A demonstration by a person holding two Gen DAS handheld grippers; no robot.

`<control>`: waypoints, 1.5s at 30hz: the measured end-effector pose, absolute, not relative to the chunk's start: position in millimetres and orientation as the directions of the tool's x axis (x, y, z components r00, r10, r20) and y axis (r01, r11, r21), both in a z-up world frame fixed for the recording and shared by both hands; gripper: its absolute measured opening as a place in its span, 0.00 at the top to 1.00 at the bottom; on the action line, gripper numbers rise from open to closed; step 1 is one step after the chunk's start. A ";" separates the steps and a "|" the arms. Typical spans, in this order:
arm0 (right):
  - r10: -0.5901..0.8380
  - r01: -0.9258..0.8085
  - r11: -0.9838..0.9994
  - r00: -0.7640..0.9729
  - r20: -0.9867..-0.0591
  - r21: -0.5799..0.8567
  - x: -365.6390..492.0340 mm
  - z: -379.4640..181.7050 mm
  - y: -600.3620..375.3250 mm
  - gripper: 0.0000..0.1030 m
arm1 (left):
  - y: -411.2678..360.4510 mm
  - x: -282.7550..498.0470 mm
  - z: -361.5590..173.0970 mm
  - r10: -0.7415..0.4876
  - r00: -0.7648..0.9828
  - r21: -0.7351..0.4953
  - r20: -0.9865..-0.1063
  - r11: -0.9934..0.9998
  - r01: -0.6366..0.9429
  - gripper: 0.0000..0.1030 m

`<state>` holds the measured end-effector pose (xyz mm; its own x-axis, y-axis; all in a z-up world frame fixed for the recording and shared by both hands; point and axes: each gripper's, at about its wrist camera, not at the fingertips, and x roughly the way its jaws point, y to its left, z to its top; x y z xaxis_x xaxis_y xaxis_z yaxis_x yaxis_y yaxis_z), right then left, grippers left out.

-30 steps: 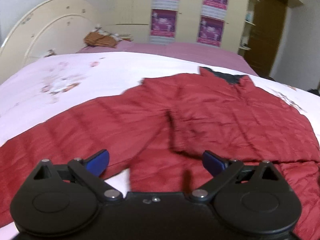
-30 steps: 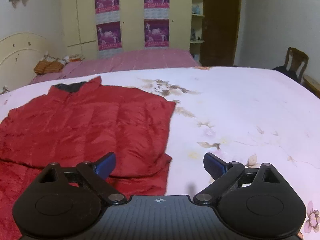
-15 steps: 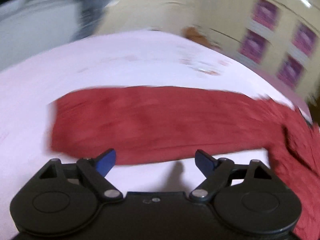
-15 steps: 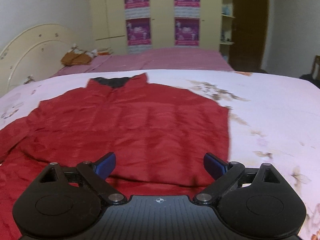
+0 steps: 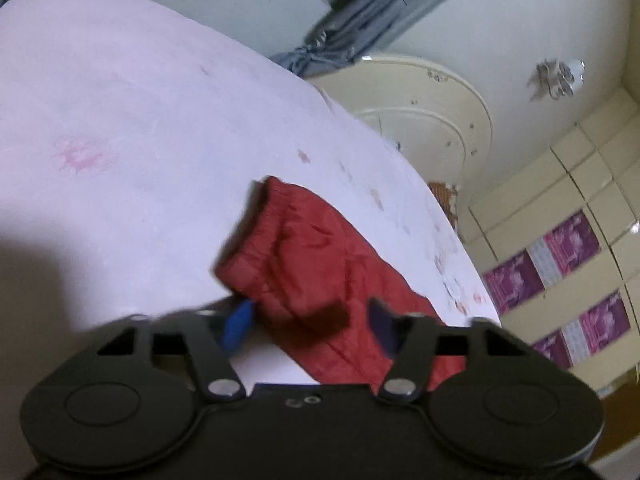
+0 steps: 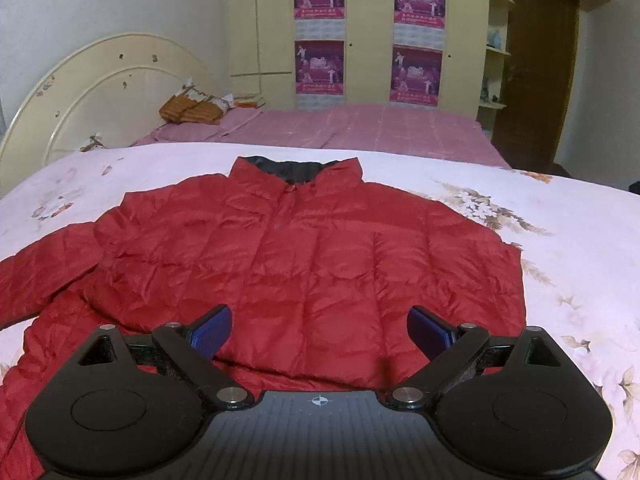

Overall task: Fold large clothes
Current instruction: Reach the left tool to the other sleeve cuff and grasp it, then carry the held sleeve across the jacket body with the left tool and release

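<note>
A red puffer jacket (image 6: pixel 304 248) with a dark collar lies flat, front up, on a pale floral bedspread (image 6: pixel 560 264). Its left sleeve (image 5: pixel 304 248) stretches out to the side, cuff at the far end. My left gripper (image 5: pixel 310 320) is rolled over and straddles this sleeve just behind the cuff. Its jaws are closing with the sleeve between the blue pads, and I see no firm pinch. My right gripper (image 6: pixel 320 330) hovers open above the jacket's lower hem with nothing between its fingers.
A cream headboard (image 6: pixel 100 92) stands at the left. Behind the jacket is a second bed with a pink sheet (image 6: pixel 380 128) and a small brown bundle (image 6: pixel 192 110). A wardrobe with purple posters (image 6: pixel 368 32) and a brown door (image 6: pixel 536 60) line the far wall.
The left gripper swung left along the sleeve to its cuff, rolled over, and its jaws narrowed around the sleeve. The right gripper shifted left, bringing the jacket to the centre of its view.
</note>
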<state>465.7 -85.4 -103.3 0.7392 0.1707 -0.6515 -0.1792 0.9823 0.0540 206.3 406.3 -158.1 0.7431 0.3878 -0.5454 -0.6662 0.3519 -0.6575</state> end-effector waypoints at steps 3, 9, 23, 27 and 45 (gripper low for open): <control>0.154 -0.156 0.986 0.742 -0.653 0.056 468.2 -103.2 -88.4 0.09 | 413.6 216.1 -154.2 0.375 0.747 -0.656 -0.549 0.360 -0.663 0.90; 0.110 -0.094 0.994 0.757 -0.644 0.059 470.1 -100.9 -104.5 0.09 | 376.0 276.5 -104.1 0.349 0.826 -0.548 -0.443 0.623 -0.558 0.91; 0.004 0.090 0.989 0.774 -0.634 0.116 473.6 -95.3 -160.7 0.09 | 173.8 470.1 -97.3 -0.142 0.851 -0.306 -0.506 0.952 -0.023 0.91; 0.012 0.124 0.978 0.772 -0.635 0.168 477.6 -95.1 -171.8 0.09 | 121.4 479.2 -109.8 -0.225 0.812 -0.263 -0.539 0.960 0.091 0.91; 0.168 0.121 0.906 0.776 -0.608 0.405 477.1 -89.8 -182.5 0.10 | 42.8 479.2 -121.9 -0.294 0.790 -0.161 -0.538 0.956 0.246 0.10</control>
<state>477.1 -182.5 -89.8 0.7762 0.1678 -0.6077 0.1213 0.9061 0.4052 479.2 42.8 -121.9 0.7900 -0.2939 -0.5381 0.2457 0.9558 -0.1614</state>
